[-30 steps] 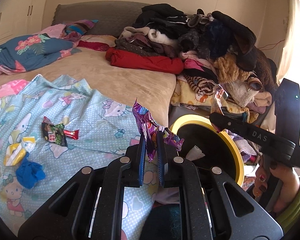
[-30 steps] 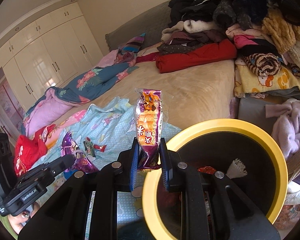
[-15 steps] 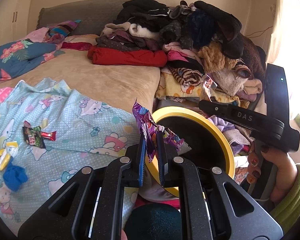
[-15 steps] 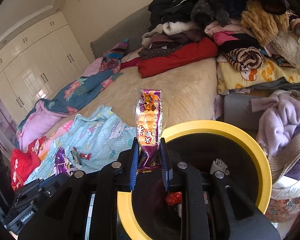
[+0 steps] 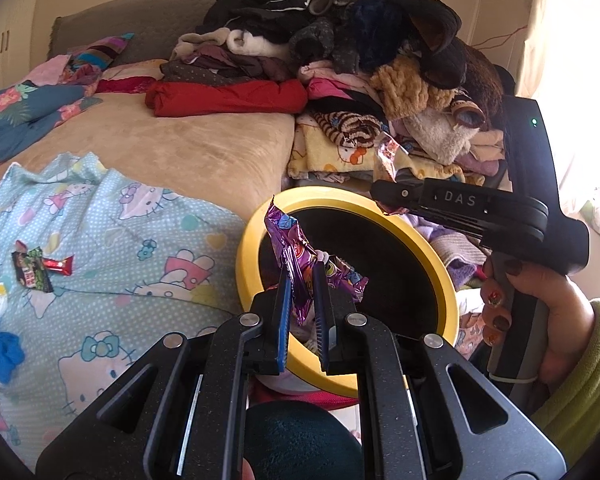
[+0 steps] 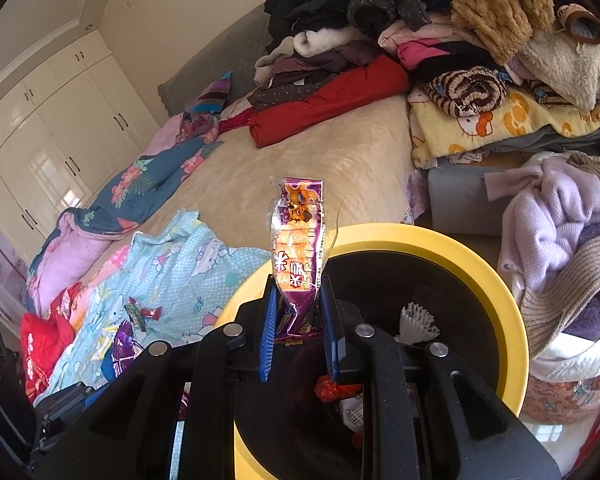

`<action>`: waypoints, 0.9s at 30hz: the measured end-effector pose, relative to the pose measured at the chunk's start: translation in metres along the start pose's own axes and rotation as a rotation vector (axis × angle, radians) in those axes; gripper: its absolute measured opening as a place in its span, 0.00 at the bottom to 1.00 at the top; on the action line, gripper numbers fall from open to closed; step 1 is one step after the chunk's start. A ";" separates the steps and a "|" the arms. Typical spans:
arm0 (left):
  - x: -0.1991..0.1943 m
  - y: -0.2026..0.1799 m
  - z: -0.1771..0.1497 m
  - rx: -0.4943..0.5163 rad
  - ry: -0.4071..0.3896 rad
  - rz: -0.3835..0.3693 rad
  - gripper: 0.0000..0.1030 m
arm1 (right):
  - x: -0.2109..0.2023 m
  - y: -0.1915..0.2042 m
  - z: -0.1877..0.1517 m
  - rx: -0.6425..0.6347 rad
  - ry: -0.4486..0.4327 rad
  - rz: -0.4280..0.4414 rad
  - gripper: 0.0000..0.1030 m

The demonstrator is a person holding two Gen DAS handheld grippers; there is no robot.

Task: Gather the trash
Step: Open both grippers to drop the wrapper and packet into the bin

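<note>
the step in hand looks like dropping both wrappers into the bin [image 6: 496, 268], the yellow-rimmed one beside the bed [image 5: 204, 152]. to do it well, each gripper should be carried fully over the dark opening before it lets go, since thin foil can cling to a pad or flutter past the rim.

the left gripper [image 5: 302, 304] is clamped on a crumpled purple wrapper [image 5: 296, 252]. the foil is pinched near its middle and sticks up and out to the right, over the near-left part of the rim. the right gripper [image 6: 298, 312] is clamped on an orange and purple snack packet [image 6: 298, 248], gripped by its lower end and standing upright above the bin's near-left edge.

more wrappers [image 5: 36, 268] lie on the blue cartoon sheet [image 5: 148, 216], well apart from both grippers, still to be picked up.
</note>
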State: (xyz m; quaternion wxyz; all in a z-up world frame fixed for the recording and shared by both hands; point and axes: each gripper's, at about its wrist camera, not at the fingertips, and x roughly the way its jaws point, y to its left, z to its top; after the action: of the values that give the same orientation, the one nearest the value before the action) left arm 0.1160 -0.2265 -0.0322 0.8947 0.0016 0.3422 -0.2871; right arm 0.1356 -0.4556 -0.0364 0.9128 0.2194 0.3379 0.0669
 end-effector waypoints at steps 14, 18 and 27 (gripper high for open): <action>0.039 -0.025 -0.011 0.055 0.075 -0.048 0.06 | 0.016 -0.035 -0.004 0.075 0.072 -0.061 0.19; 0.052 -0.028 -0.014 0.058 0.108 -0.061 0.06 | 0.021 -0.045 -0.005 0.102 0.090 -0.071 0.19; 0.070 -0.032 -0.019 0.059 0.148 -0.066 0.07 | 0.034 -0.060 -0.008 0.152 0.135 -0.085 0.21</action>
State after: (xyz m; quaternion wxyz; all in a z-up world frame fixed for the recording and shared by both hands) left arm 0.1302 -0.2849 -0.0835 0.8566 0.0380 0.3984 -0.3256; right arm 0.1547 -0.4977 -0.0885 0.8707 0.2686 0.4117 0.0169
